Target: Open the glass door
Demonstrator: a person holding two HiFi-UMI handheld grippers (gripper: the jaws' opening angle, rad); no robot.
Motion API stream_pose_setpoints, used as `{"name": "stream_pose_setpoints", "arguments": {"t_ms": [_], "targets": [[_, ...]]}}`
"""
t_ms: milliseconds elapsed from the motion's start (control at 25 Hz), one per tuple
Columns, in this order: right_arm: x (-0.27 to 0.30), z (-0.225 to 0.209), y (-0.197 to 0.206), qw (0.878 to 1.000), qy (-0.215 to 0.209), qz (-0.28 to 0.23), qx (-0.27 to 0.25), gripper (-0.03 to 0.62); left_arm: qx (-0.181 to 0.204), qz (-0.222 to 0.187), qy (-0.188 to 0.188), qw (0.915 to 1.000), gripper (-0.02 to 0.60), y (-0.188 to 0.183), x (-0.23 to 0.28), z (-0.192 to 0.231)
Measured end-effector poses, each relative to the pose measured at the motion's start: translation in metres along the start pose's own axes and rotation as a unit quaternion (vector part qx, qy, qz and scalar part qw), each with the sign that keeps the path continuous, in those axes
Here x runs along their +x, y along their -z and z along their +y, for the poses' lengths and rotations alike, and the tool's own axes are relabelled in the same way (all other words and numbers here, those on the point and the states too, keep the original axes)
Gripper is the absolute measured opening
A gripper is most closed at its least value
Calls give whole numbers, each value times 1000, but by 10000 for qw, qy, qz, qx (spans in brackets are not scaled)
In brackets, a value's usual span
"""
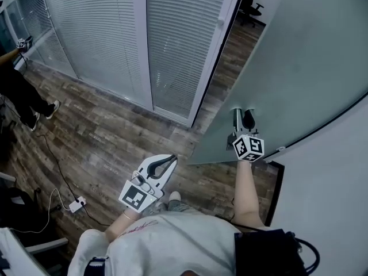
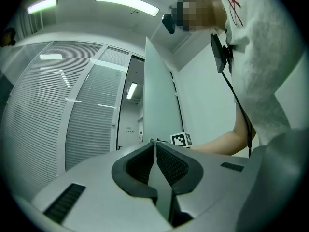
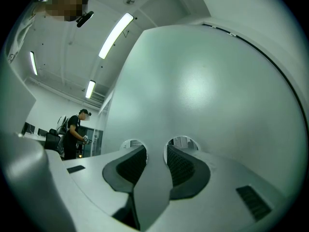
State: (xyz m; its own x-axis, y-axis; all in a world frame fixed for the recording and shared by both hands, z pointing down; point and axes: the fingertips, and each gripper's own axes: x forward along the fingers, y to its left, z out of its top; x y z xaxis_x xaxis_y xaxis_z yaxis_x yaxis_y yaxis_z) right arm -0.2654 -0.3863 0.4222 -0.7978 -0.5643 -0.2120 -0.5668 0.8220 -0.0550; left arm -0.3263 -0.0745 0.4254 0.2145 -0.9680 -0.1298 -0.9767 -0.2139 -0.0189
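Facing the smooth frosted glass door (image 1: 299,68), the right claw (image 3: 155,153) is spread, the left claw (image 2: 154,143) pressed together.

Glass door (image 1: 299,68) R of blinds partition (image 1: 98,39) (person (image 1: 18,92) far L).

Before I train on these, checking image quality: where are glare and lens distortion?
Head view: even light, glass door edge bows. Left gripper view: ceiling lights blown out, dark fisheye corners. Right gripper view: soft glare on the glass door, its edge curved.
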Motion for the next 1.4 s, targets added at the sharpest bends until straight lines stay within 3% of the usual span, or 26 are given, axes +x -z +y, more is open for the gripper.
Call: {"name": "stream_pose_setpoints", "arguments": {"t_ms": [160,280,560,1080,1400], "targets": [[-17,7,-5,9998,-181,57,42,138,-76,156,130,9998,35,8,-7,-24],[-22,5,-9,9996,-278,39,61,138,146,220,140,9996,35,8,1,-38],[-56,10,-11,9992,-380,-49,57,138,114,37,-391,9992,35,-1,7,-79],[-115,23,-28,9960,-821,-334,116,138,81,114,-1130,9935,35,11,-8,-167],[-143,28,-33,9943,-1018,-271,187,138,231,93,-1042,9942,35,-1,-10,-192]]}}
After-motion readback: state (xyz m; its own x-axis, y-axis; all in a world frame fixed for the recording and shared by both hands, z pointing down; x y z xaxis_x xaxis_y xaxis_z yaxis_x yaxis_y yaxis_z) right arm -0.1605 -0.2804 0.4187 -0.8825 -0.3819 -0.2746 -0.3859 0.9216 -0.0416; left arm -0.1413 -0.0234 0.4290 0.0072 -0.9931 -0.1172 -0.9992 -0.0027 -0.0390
